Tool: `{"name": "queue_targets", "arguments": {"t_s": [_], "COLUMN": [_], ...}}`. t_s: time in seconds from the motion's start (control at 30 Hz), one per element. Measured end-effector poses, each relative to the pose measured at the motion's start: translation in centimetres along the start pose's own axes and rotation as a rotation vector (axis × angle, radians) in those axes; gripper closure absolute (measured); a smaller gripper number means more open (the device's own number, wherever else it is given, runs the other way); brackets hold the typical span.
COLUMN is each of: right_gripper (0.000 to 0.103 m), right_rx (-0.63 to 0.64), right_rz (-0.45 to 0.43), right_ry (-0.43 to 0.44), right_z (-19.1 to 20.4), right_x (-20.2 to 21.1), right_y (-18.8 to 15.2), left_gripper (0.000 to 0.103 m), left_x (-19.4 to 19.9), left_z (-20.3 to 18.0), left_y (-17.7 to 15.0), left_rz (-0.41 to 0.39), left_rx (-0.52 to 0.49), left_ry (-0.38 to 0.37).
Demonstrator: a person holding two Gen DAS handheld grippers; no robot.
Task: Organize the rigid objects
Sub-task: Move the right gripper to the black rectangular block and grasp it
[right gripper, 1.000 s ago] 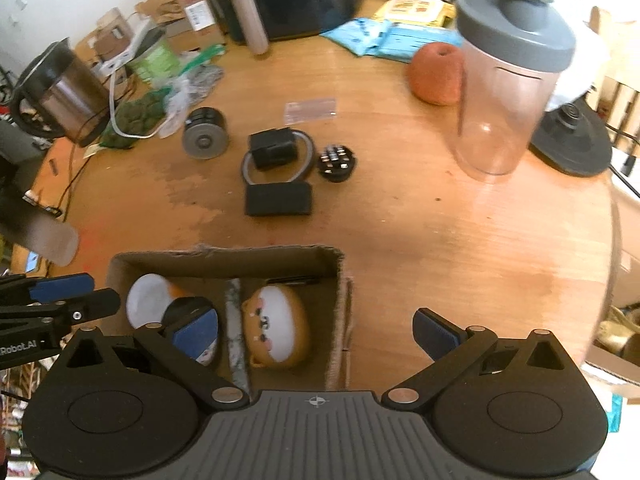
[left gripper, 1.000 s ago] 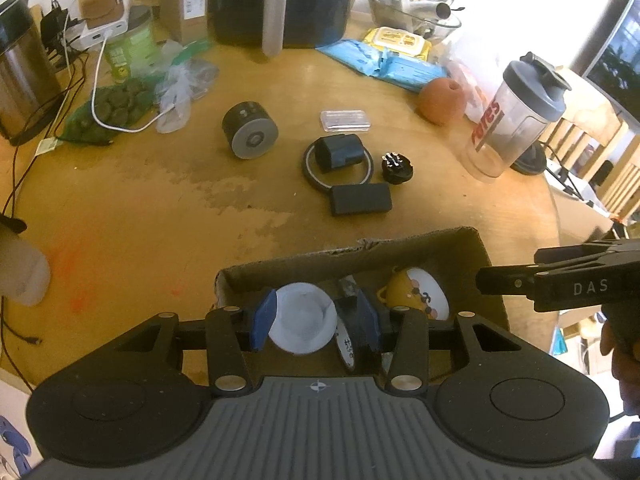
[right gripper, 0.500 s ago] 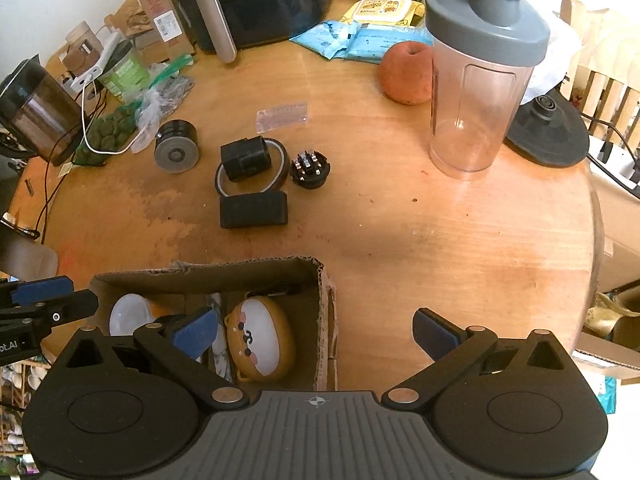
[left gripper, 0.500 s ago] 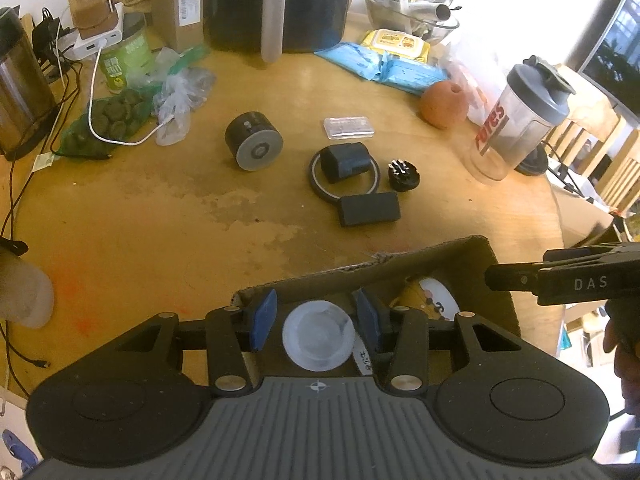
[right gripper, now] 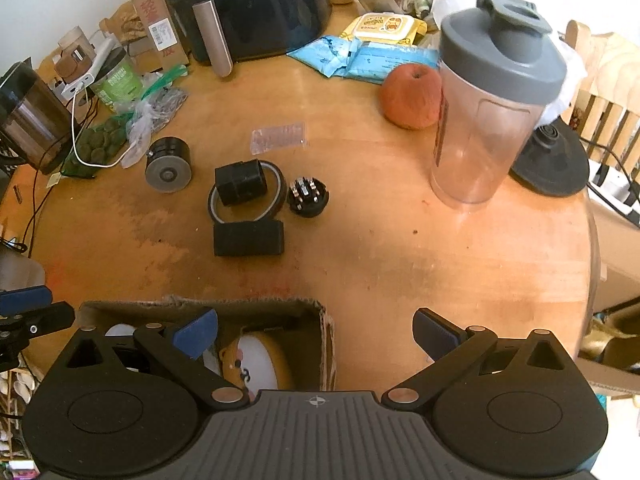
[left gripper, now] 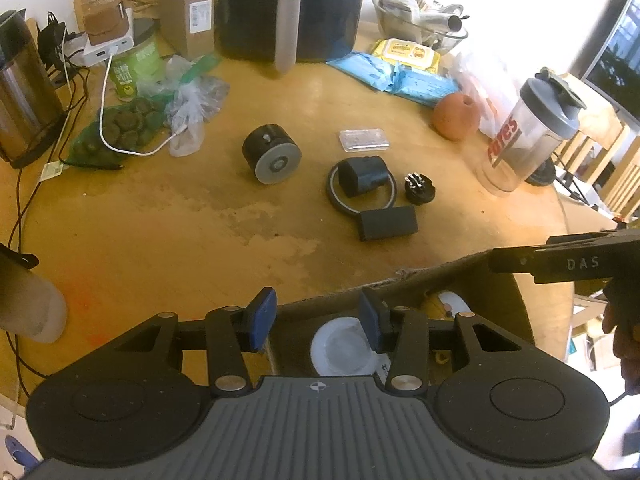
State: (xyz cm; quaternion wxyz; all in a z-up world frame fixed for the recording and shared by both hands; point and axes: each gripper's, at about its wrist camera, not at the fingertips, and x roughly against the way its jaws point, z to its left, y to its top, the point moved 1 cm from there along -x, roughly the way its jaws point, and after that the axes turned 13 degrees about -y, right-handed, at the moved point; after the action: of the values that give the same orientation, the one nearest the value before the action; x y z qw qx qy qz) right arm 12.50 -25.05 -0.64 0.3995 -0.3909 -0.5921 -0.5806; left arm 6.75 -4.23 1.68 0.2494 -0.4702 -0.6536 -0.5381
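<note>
A cardboard box [left gripper: 440, 276] [right gripper: 240, 307] stands at the table's near edge. It holds a white round lid [left gripper: 340, 350] and a yellow hamster-faced case [right gripper: 256, 364]. My left gripper [left gripper: 316, 322] is open and empty above the box's left end. My right gripper [right gripper: 316, 330] is wide open and empty over the box's right wall. On the table beyond lie a black block [left gripper: 387, 223] [right gripper: 249, 237], a black cube [left gripper: 362, 176] [right gripper: 240, 182] inside a tape ring [right gripper: 276, 176], a round black plug [left gripper: 418, 189] [right gripper: 308, 196], a black and grey cylinder [left gripper: 272, 153] [right gripper: 168, 165] and a clear flat case [left gripper: 364, 139] [right gripper: 279, 138].
A shaker bottle [right gripper: 488, 108] [left gripper: 524, 132] and an orange fruit [right gripper: 410, 98] stand at the right. An air fryer [left gripper: 288, 4], a carton [left gripper: 186, 4], blue packets [left gripper: 392, 74], a green bag [left gripper: 120, 128], cables and a steel kettle [left gripper: 20, 88] line the back and left.
Both grippers have pulled back and up from the box. The left jaws have opened wider and hold nothing. The white lid stays in the box.
</note>
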Motion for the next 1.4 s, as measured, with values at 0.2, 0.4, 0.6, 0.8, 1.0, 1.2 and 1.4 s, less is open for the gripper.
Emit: {"name": "queue_targets", "arguments": {"t_s": [0.2, 0.4, 0.6, 0.8, 1.0, 1.2, 1.4], "right_gripper": [0.000, 0.000, 0.000, 0.001, 0.006, 0.012, 0.031], "right_rx": [0.012, 0.031, 0.042, 0.060, 0.086, 0.084, 0.092], "right_rz": [-0.009, -0.017, -0.019, -0.015, 0.014, 0.040, 0.064], "right_ry": [-0.001, 0.006, 0.021, 0.033, 0.013, -0.001, -0.030], "right_z": [0.9, 2.2, 3.8, 6.0, 8.1, 9.7, 10.6], "right_x": [-0.2, -0.9, -2.3, -4.3, -7.2, -9.4, -10.8], "right_y": [0.9, 1.8, 2.9, 3.9, 4.7, 5.3, 5.4], "left_gripper": [0.050, 0.050, 0.042, 0.037, 0.037, 0.037, 0.037], "left_x": [-0.1, -0.3, -0.4, -0.1, 0.3, 0.8, 1.1], "left_z": [0.5, 0.8, 1.5, 2.1, 2.8, 3.6, 4.3], "left_y": [0.5, 0.9, 0.8, 0.9, 0.9, 0.8, 0.7], "left_rz": [-0.004, -0.002, 0.004, -0.004, -0.007, -0.012, -0.019], "left_rx": [-0.003, -0.008, 0.006, 0.024, 0.046, 0.073, 0.097], "left_ry": [0.014, 0.026, 0.027, 0.036, 0.034, 0.035, 0.040]}}
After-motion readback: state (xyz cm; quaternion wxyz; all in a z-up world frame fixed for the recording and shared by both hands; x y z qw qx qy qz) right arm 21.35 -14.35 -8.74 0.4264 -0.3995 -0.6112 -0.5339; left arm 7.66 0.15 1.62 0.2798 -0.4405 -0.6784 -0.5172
